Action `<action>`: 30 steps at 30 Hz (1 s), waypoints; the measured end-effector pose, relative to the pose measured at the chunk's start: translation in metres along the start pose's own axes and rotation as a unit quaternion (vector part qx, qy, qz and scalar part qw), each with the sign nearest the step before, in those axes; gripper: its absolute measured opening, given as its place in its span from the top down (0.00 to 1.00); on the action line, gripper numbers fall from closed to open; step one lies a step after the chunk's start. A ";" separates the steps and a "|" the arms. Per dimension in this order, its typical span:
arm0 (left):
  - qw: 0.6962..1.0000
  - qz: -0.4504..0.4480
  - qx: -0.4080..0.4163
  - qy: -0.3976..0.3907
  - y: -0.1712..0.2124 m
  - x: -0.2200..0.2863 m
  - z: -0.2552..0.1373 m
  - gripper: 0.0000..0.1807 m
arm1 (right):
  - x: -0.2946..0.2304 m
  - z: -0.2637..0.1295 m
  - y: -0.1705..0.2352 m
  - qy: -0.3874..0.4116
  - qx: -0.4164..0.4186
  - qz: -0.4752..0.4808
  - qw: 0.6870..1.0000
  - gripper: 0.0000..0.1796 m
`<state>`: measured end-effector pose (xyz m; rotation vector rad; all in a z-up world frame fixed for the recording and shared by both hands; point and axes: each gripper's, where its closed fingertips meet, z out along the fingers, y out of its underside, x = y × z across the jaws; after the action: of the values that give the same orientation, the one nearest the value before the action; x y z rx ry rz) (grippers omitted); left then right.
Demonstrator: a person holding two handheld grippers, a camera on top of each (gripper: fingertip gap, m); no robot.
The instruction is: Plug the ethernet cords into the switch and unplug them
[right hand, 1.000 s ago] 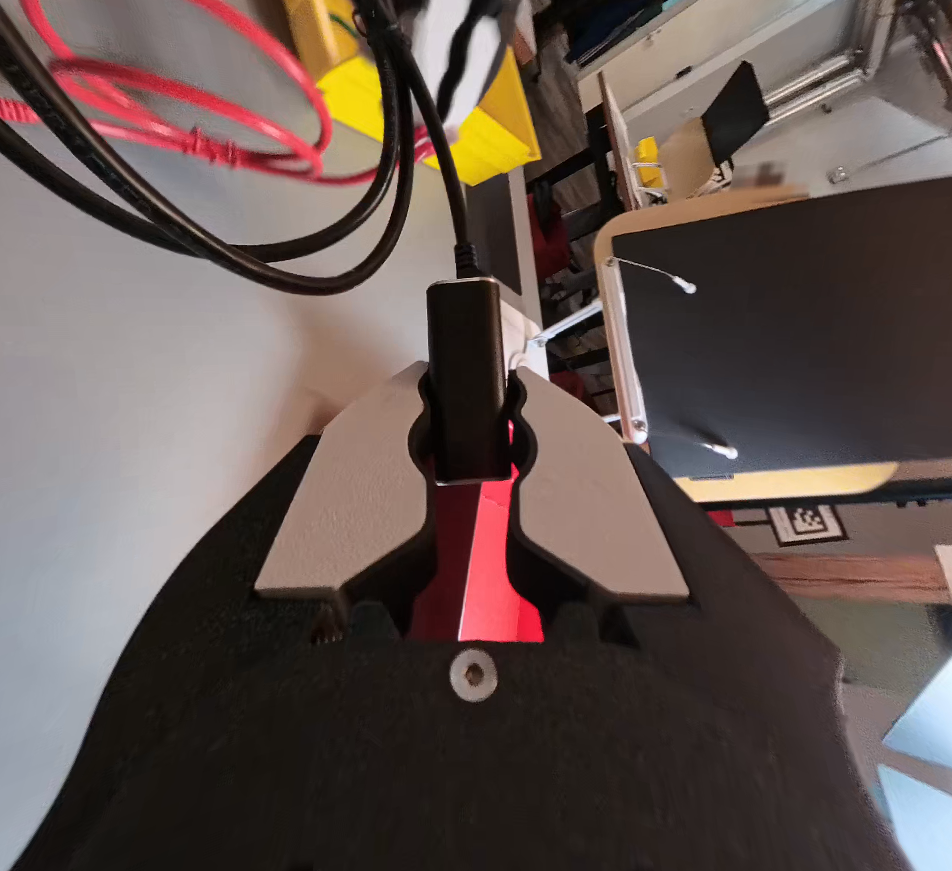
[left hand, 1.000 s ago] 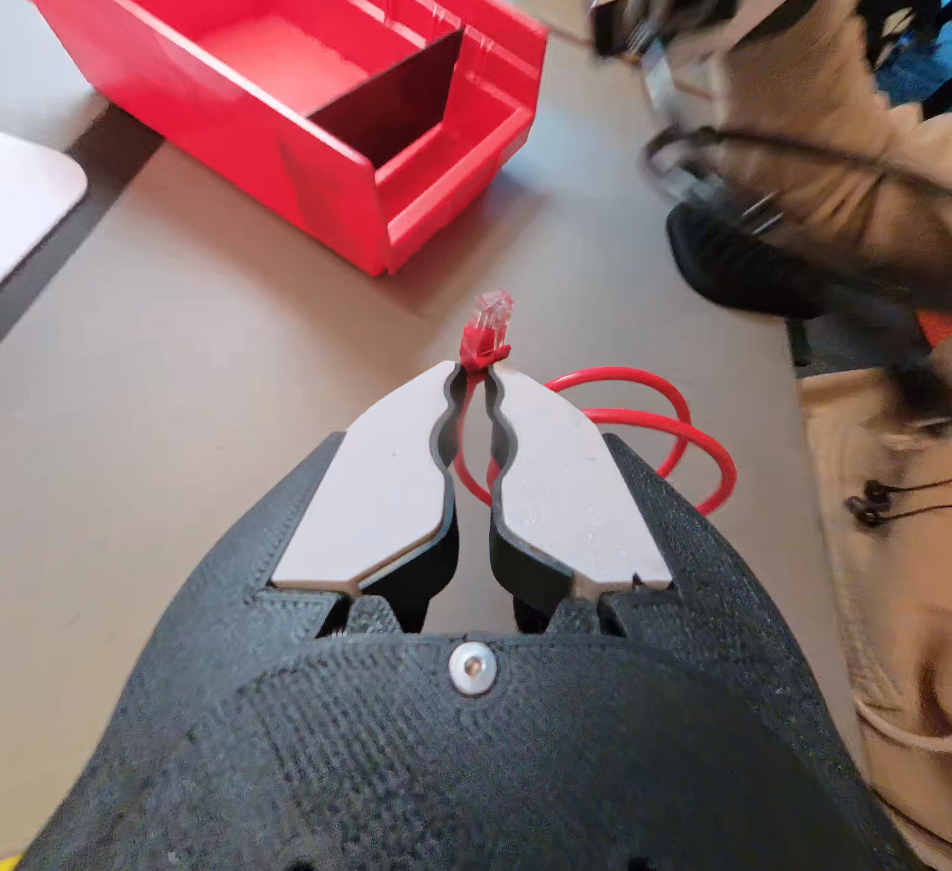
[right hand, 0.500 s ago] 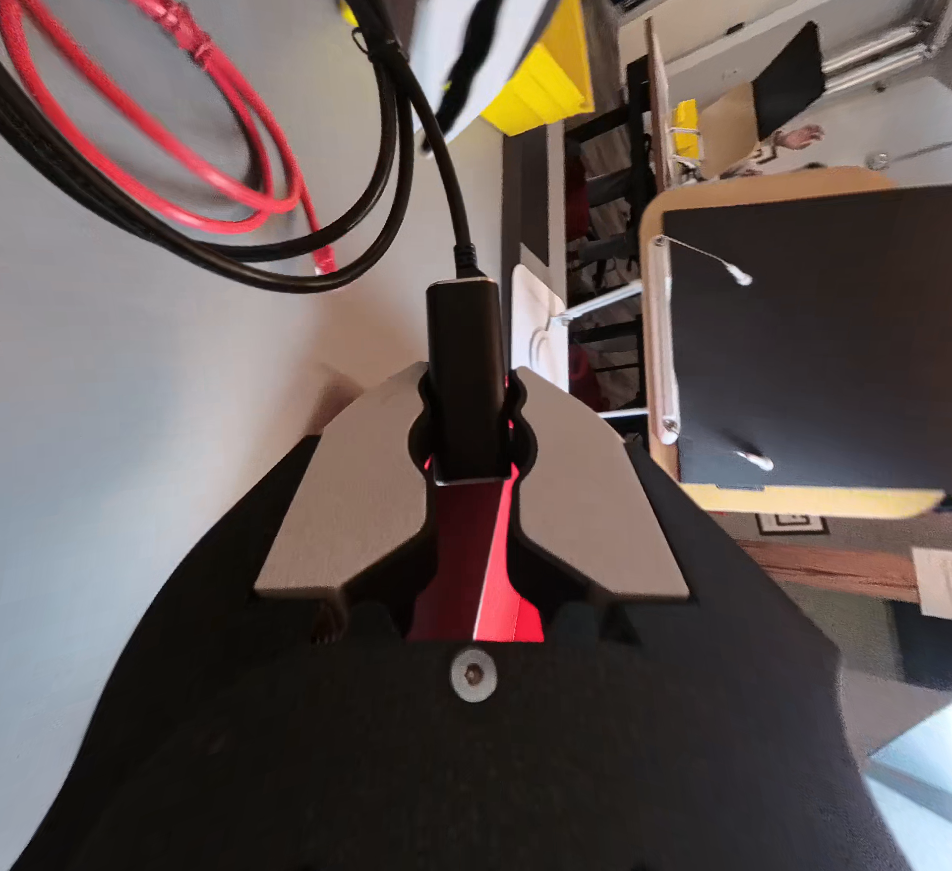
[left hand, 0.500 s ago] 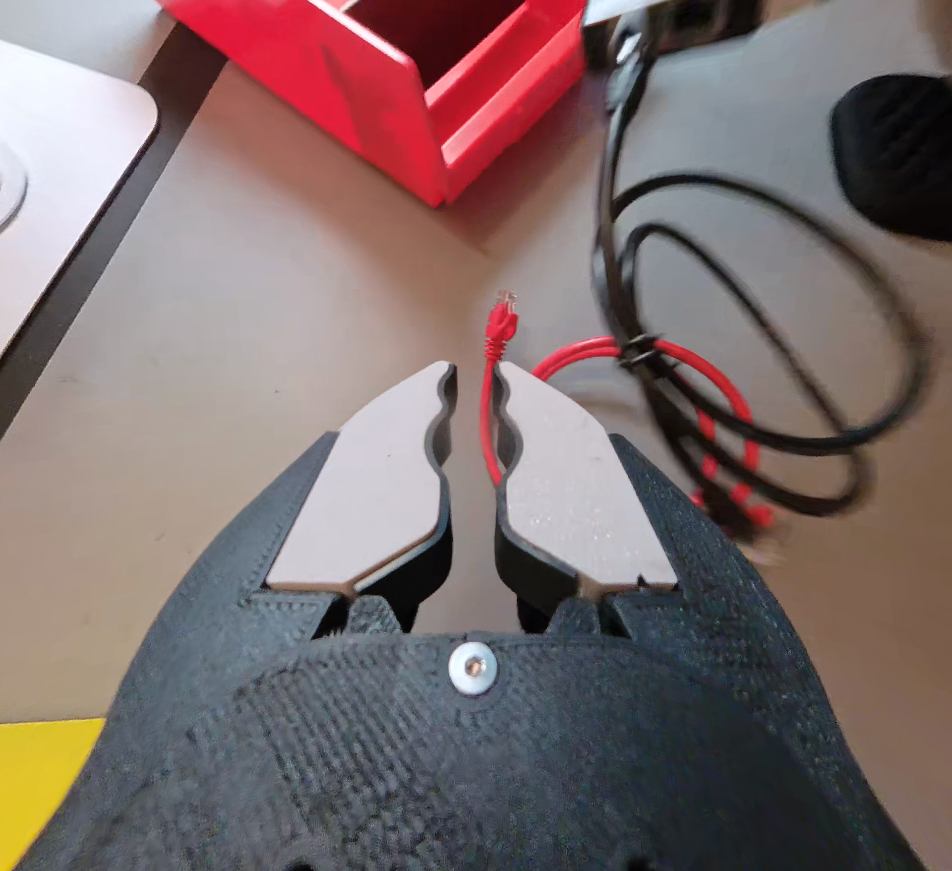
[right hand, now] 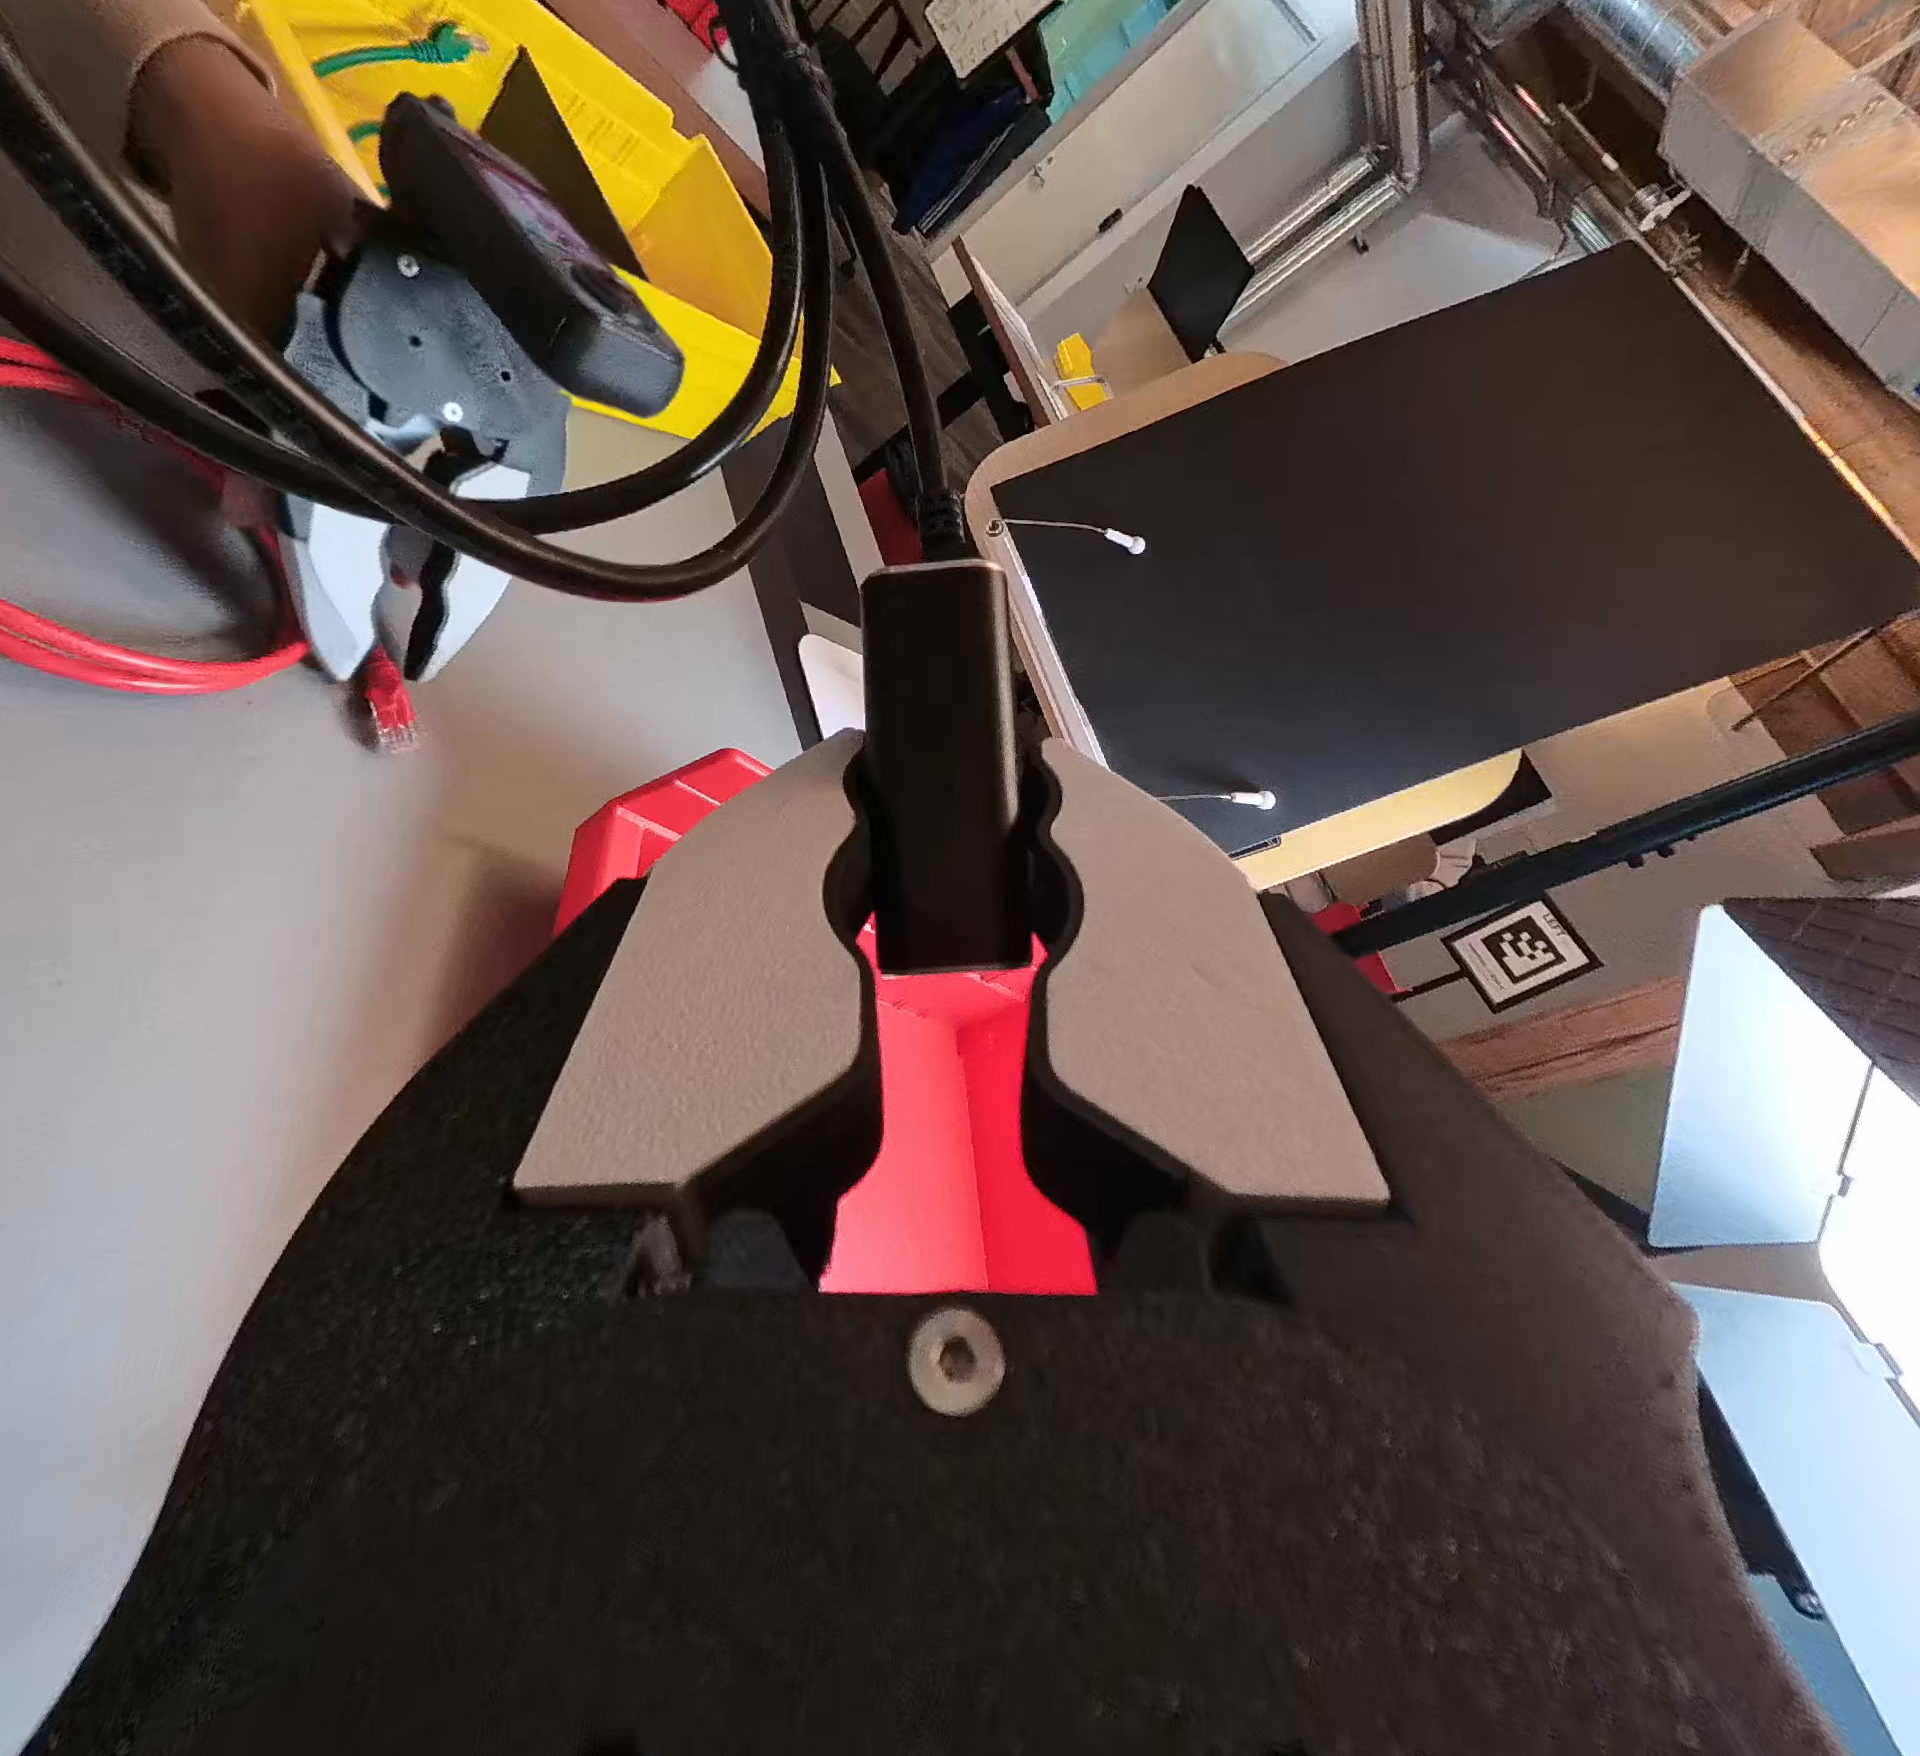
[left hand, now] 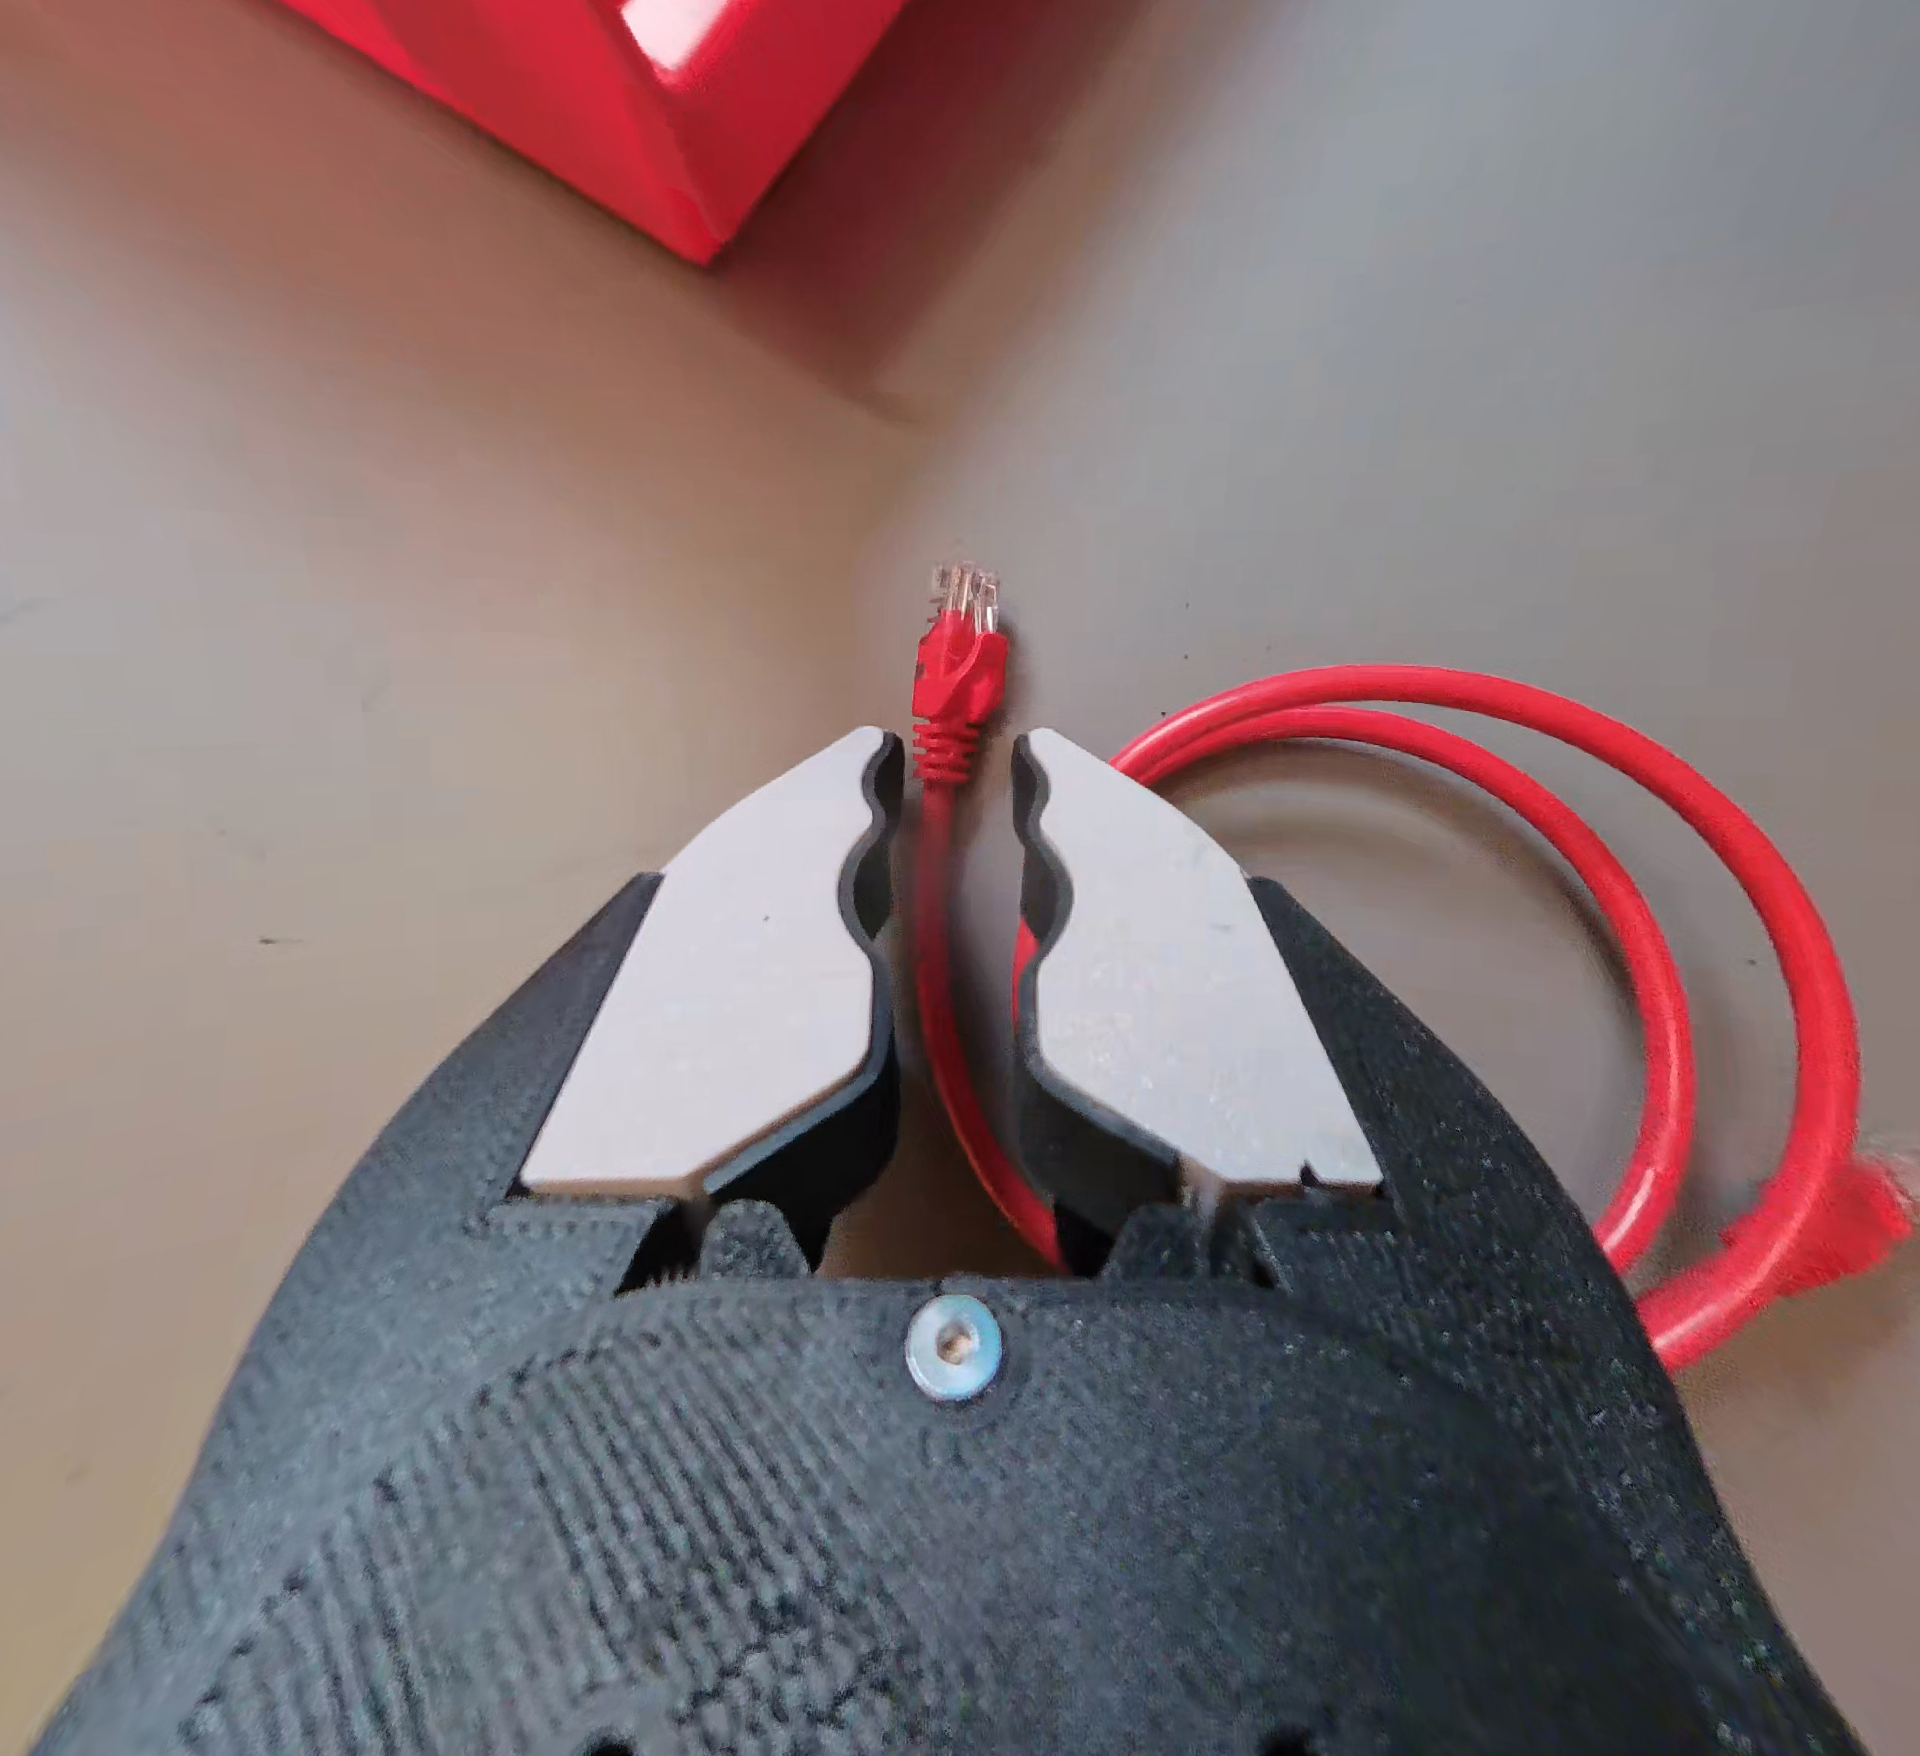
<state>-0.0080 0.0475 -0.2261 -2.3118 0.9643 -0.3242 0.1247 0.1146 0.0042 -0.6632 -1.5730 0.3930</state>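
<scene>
A red ethernet cord (left hand: 1621, 927) lies coiled on the grey-brown table (left hand: 364, 667). Its plug (left hand: 961, 657) points away, just past my left gripper (left hand: 954, 750). The left jaws stand apart, with the cord running loose between them. The right wrist view shows the left gripper (right hand: 405, 626) low over the table with the plug (right hand: 390, 714) at its tips. My right gripper (right hand: 951, 761) is shut on a small black switch box (right hand: 940, 667). The box's black cable (right hand: 790, 252) loops up and to the left. The box hangs over a red bin (right hand: 956, 1135).
The red bin (left hand: 623, 44) stands just beyond the plug. A yellow bin (right hand: 644, 179) holding a green cord (right hand: 436, 44) sits behind the left gripper. A black-topped table (right hand: 1455, 563) and room furniture lie beyond the table edge.
My left gripper has opened and let go of the red cord, which now lies on the table. The right gripper, still holding the black box, has left the left wrist view.
</scene>
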 end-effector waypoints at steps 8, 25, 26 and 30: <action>0.994 0.078 0.025 -0.067 -0.008 -0.002 0.010 0.92 | -0.005 0.006 0.001 -0.009 -0.006 -0.004 1.000 0.86; 0.980 -0.086 0.163 0.076 -0.037 -0.011 -0.140 0.94 | -0.054 0.042 0.011 -0.060 -0.077 -0.143 0.985 0.86; 0.979 -0.085 0.167 0.086 -0.036 -0.008 -0.153 0.94 | -0.064 0.050 0.012 -0.068 -0.081 -0.159 0.982 0.86; 0.978 -0.068 0.155 0.121 -0.030 0.011 -0.170 0.94 | -0.098 0.077 0.009 -0.089 -0.075 -0.204 0.972 0.86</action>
<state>-0.0575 -0.0188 -0.0738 -2.0843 0.8038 -0.7722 0.0512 0.0706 -0.0874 -0.4095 -1.8735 0.0244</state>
